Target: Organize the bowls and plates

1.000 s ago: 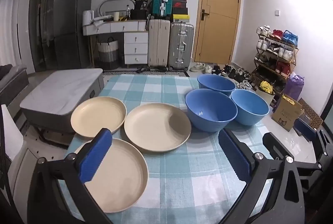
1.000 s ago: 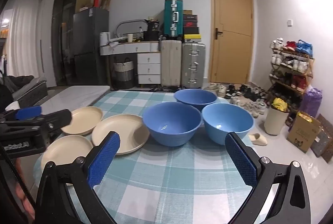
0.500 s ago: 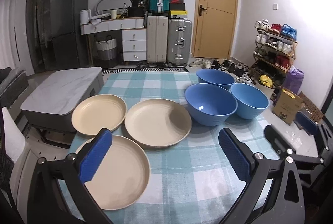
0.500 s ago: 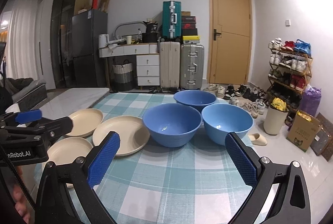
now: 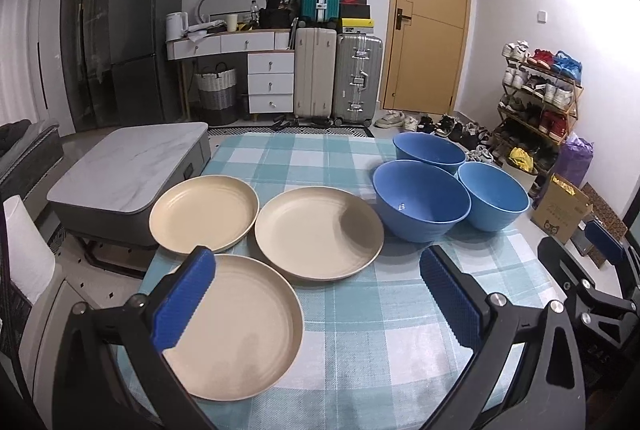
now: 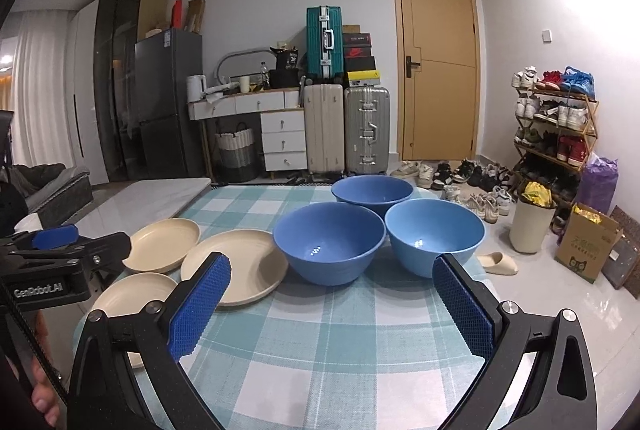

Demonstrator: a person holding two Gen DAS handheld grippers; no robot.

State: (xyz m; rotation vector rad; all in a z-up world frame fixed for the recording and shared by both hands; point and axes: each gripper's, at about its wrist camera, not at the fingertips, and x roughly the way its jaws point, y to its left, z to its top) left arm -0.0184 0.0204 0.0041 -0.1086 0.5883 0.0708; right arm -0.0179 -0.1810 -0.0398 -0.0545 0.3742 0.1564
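Three beige plates lie on the checked tablecloth: a near one (image 5: 240, 326), a middle one (image 5: 318, 232) and a far left one (image 5: 204, 212). Three blue bowls stand to their right: a near one (image 5: 420, 204), a right one (image 5: 494, 200) and a far one (image 5: 428, 150). My left gripper (image 5: 316, 294) is open and empty, its left finger over the near plate. My right gripper (image 6: 330, 300) is open and empty, in front of the near bowl (image 6: 330, 240) and the right bowl (image 6: 434, 234). The plates also show in the right wrist view, with the middle plate (image 6: 234, 266) nearest the bowls.
The table (image 5: 380, 342) has a teal and white checked cloth. A grey low table (image 5: 128, 166) stands to the left. Suitcases (image 5: 336, 74), a door (image 5: 428, 26) and a shoe rack (image 5: 536, 98) line the back. A cardboard box (image 5: 560, 208) sits on the floor at the right.
Both grippers have risen slightly and tilted, so the plates and bowls sit a little lower in view. Nothing on the table has moved. Both grippers stay open.
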